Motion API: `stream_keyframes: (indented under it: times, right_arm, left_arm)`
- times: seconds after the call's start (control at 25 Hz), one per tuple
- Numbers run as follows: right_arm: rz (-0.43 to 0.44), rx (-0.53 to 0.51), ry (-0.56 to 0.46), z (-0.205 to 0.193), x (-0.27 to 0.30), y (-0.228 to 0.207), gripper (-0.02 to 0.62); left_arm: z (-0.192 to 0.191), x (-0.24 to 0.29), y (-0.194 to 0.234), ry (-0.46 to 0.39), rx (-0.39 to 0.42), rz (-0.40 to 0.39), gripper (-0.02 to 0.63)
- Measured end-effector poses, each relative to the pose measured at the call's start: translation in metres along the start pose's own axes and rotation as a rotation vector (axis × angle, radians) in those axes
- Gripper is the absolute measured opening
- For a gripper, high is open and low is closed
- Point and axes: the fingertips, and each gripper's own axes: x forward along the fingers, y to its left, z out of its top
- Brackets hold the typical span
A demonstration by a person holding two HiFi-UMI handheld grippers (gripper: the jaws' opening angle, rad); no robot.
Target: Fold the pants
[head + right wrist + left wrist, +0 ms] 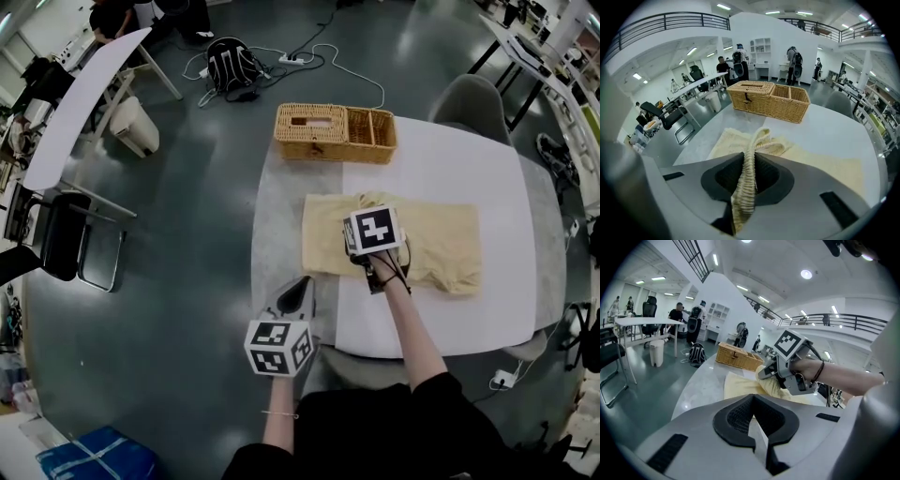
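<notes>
Mid-fold. Right gripper (pixel 744 187): jaws clamped on ribbed edge of pants (pixel 441 246), raised above rest lying flat on bench (pixel 450 155). Left gripper (pixel 757 425): jaws together, empty. Next, likely: lay edge across, release.

Pants (pixel 441 246) are pale yellow, ribbed along one edge. Basket (pixel 335 133) is tan woven wicker. Table (pixel 450 169) is white with a grey marbled strip. Floor (pixel 187 234) is dark grey-green, and my sleeves (pixel 450 422) are black.
</notes>
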Motion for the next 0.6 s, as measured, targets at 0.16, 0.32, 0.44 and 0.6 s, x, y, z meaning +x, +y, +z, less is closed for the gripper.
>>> stream_keyframes:
  times: [0.16, 0.32, 0.44, 0.6]
  right_arm:
    - [-0.057, -0.002, 0.024, -0.005, 0.012, 0.002, 0.051]
    - [-0.106, -0.004, 0.054, -0.014, 0.021, 0.005, 0.051]
    - [-0.086, -0.026, 0.01, -0.007, 0.03, 0.013, 0.051]
    - [-0.098, -0.031, 0.011, -0.008, 0.035, 0.015, 0.051]
  left_arm:
    - [-0.003, 0.003, 0.005, 0.005, -0.015, 0.0, 0.008]
    - [-0.007, 0.003, 0.006, 0.003, -0.03, 0.002, 0.008]
    - [-0.009, 0.003, 0.007, 0.002, -0.04, 0.006, 0.008]
    - [-0.012, 0.002, 0.011, 0.004, -0.05, 0.011, 0.008]
